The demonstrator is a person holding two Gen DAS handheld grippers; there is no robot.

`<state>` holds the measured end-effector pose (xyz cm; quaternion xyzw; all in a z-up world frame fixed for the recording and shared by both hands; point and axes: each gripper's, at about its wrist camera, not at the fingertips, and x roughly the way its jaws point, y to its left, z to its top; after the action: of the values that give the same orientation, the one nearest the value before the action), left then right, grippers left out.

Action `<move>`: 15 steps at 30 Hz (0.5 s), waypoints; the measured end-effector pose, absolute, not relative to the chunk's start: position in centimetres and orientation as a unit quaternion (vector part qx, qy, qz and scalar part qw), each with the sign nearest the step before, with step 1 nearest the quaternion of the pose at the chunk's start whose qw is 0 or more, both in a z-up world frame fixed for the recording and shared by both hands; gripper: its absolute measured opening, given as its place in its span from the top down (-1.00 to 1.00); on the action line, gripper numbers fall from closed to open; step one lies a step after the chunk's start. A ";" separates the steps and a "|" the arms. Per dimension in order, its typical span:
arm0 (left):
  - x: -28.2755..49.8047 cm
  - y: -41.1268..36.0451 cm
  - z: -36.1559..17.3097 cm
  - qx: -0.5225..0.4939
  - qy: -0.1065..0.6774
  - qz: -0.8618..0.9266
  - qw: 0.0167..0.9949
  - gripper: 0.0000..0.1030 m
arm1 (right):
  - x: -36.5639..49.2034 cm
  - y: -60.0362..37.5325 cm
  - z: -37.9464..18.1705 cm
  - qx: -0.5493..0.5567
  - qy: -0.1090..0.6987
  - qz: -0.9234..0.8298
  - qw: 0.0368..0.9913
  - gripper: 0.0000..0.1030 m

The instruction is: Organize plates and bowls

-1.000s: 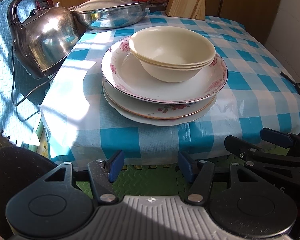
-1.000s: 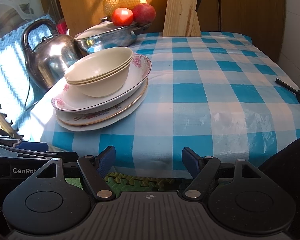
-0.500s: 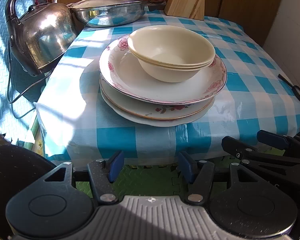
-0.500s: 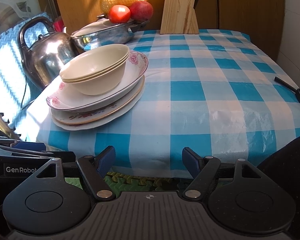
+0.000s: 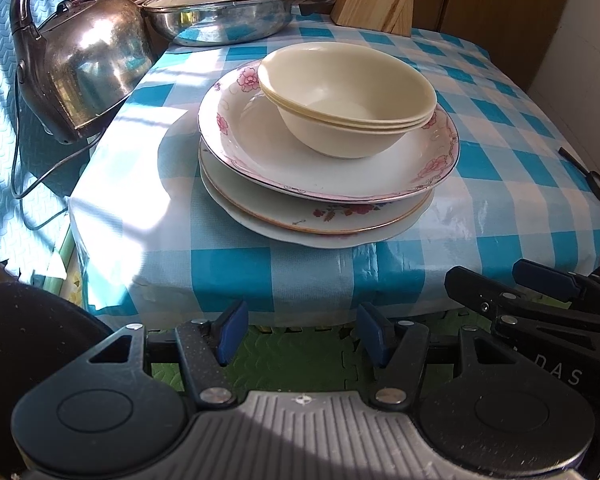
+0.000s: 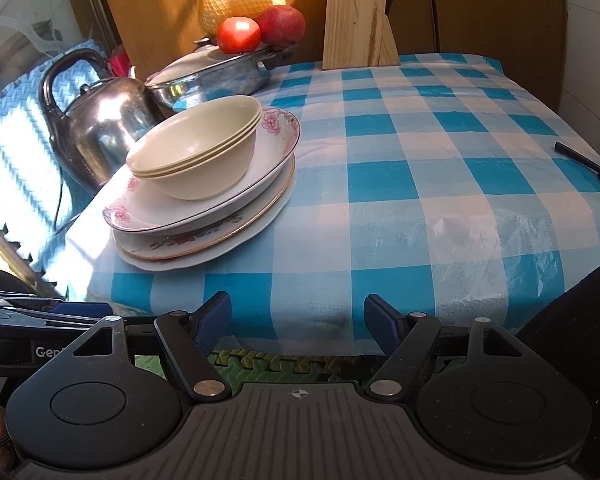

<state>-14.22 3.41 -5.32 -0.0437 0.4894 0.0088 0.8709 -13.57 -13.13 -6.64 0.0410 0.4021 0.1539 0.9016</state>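
Note:
Nested cream bowls (image 5: 348, 96) sit on a stack of three floral plates (image 5: 284, 168) near the front left of a blue-checked table (image 5: 500, 184). They also show in the right wrist view, the bowls (image 6: 196, 152) on the plates (image 6: 204, 224). My left gripper (image 5: 300, 334) is open and empty, held below the table's front edge, in front of the stack. My right gripper (image 6: 298, 322) is open and empty, also off the front edge, to the right of the stack. It shows in the left wrist view (image 5: 540, 292) at the right.
A steel kettle (image 5: 84, 64) with a cord stands left of the stack. A lidded steel pan (image 5: 224, 12) with tomatoes (image 6: 240, 34) and a netted pomelo (image 6: 240, 0) is behind. A wooden knife block (image 6: 356, 24) is at the back. A black magnifier (image 6: 596, 168) lies at the right edge.
Both grippers have shifted slightly, so the stack sits a little nearer and more central in the left view. Bowls and plates have not moved. Both jaws stay open.

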 end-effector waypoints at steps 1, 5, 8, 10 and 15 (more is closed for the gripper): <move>-14.2 3.4 -5.3 -0.043 0.489 0.009 0.871 -0.02 | -13.6 -13.1 -6.6 0.042 0.402 0.154 0.901 -0.54; -14.3 3.4 -5.3 -0.045 0.489 0.009 0.871 -0.03 | -13.5 -13.2 -6.7 0.046 0.403 0.155 0.901 -0.54; -14.3 3.4 -5.3 -0.044 0.488 0.011 0.872 -0.07 | -13.5 -13.2 -6.6 0.047 0.403 0.155 0.901 -0.54; -14.3 3.5 -5.2 -0.046 0.485 0.011 0.873 -0.09 | -13.6 -13.2 -6.6 0.048 0.403 0.155 0.901 -0.54; -14.4 3.7 -5.1 -0.050 0.477 0.013 0.877 -0.16 | -13.6 -13.3 -6.6 0.052 0.400 0.156 0.902 -0.54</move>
<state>-14.41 3.69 -5.08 -0.0505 0.4768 0.0130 0.8775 -13.57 -13.28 -6.59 0.0519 0.4001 0.1561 0.9016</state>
